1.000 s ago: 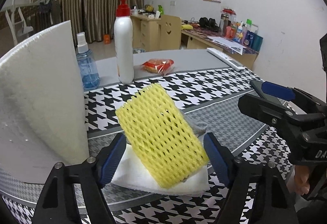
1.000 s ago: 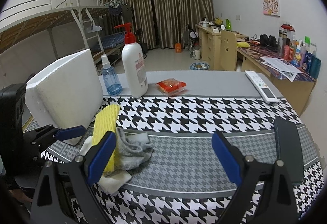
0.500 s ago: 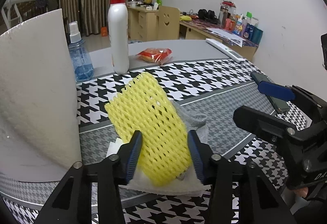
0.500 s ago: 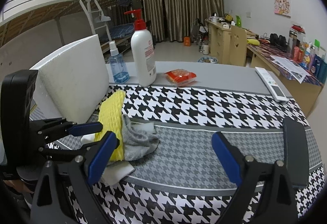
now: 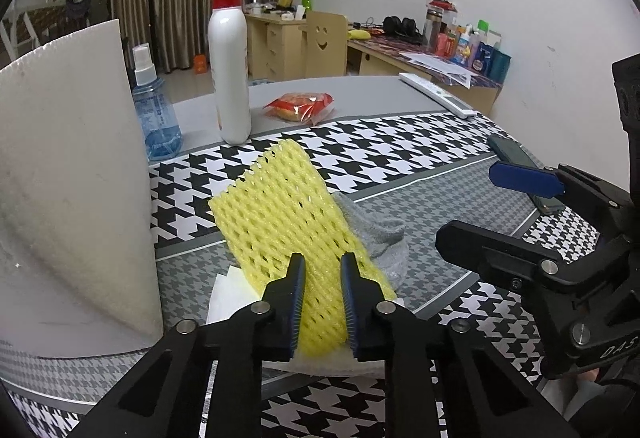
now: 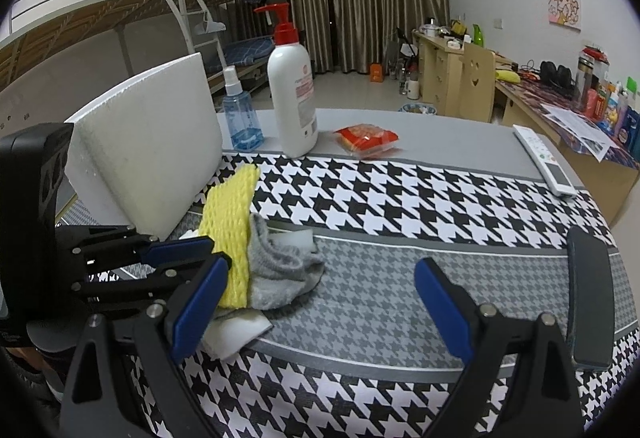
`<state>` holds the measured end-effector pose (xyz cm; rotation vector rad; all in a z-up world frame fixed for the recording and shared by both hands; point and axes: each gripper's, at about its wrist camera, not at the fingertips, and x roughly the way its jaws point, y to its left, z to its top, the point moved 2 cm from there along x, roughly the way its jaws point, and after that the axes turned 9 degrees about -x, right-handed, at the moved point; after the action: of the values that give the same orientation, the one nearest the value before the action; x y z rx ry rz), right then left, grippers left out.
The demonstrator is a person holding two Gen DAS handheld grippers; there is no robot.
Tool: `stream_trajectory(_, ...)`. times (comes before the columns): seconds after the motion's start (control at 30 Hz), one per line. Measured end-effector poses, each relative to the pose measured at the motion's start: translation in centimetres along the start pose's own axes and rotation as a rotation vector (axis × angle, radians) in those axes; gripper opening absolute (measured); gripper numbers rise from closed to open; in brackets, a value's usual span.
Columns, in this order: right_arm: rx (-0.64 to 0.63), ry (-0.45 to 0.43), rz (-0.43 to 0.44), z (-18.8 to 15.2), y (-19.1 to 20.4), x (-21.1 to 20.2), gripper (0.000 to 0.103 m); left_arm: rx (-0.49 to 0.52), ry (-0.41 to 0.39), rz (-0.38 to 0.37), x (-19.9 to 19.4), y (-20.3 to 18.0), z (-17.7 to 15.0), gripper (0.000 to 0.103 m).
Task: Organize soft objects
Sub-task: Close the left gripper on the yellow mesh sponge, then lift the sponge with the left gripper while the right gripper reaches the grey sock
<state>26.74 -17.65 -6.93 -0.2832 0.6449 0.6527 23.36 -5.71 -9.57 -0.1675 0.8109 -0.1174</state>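
A yellow foam net [image 5: 280, 210] lies tilted on top of a grey sock [image 5: 380, 238] and a white foam sheet [image 5: 228, 298] on the houndstooth cloth. My left gripper [image 5: 322, 266] has its jaws closing, and the pads squeeze the near end of the net into a narrow bunch. In the right wrist view the net [image 6: 230, 214], the sock [image 6: 280, 270] and the left gripper [image 6: 218, 252] sit at the left. My right gripper [image 6: 320, 264] hangs open over the grey band of the cloth, just right of the pile, with nothing gripped.
A white foam board [image 5: 68, 178] stands upright close on the left. Behind the pile are a spray bottle [image 5: 154, 114], a lotion pump bottle [image 5: 230, 78] and a red snack packet [image 5: 298, 106]. A remote [image 6: 544, 158] and a dark phone [image 6: 590, 294] lie to the right.
The left gripper's jaws have come together from wide open around the yellow net, pinching its near end. The right gripper has stayed open and barely moved.
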Motion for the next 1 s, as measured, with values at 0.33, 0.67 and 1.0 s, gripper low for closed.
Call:
stream_trajectory(0.33, -0.001, 0.010, 0.007, 0.1, 0.3, 0.4, 0.096, 0.036, -0.038, -0.032, -1.7, 0.0, -0.3, 0.010)
stream_trajectory(0.67, -0.024, 0.013, 0.011, 0.5, 1.3, 0.8, 0.096, 0.047, -0.108, -0.029, -4.7, 0.7, -0.2, 0.010)
stream_trajectory(1.0, -0.057, 0.022, 0.028, 0.7, 2.5, 1.4, 0.091, 0.050, -0.131, -0.004, -5.8, 1.4, -0.8, 0.010)
